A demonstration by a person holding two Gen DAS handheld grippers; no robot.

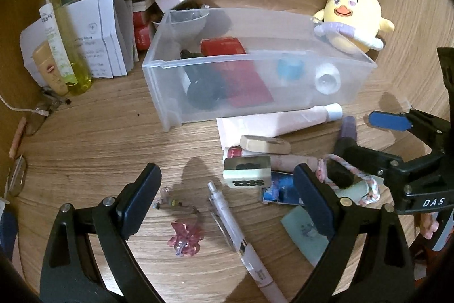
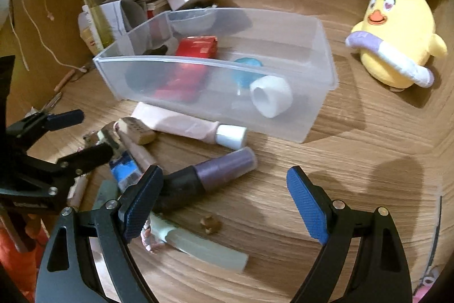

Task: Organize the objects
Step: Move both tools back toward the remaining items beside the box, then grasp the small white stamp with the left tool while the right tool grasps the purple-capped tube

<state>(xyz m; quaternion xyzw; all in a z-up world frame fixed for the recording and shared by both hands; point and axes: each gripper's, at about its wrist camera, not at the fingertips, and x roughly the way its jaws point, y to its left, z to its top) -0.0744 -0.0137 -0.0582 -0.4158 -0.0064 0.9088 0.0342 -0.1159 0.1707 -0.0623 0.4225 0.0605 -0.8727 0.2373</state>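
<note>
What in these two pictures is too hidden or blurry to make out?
- Left view: blue card, partly covered by the tile and a gripper finger.
- Both views: dark thing in the bin, blurred by its cloudy wall.
- Right view: pale tubes at left, motion-blurred.
- Right view: small brown lump, too small.

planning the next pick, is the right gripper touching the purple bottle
Cannot tell. In the right wrist view the right gripper is open, its left finger overlapping the purple bottle's dark cap end.

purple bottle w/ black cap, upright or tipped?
Tipped. The purple bottle lies on its side on the table, black cap toward the right gripper, outside the clear bin.
</note>
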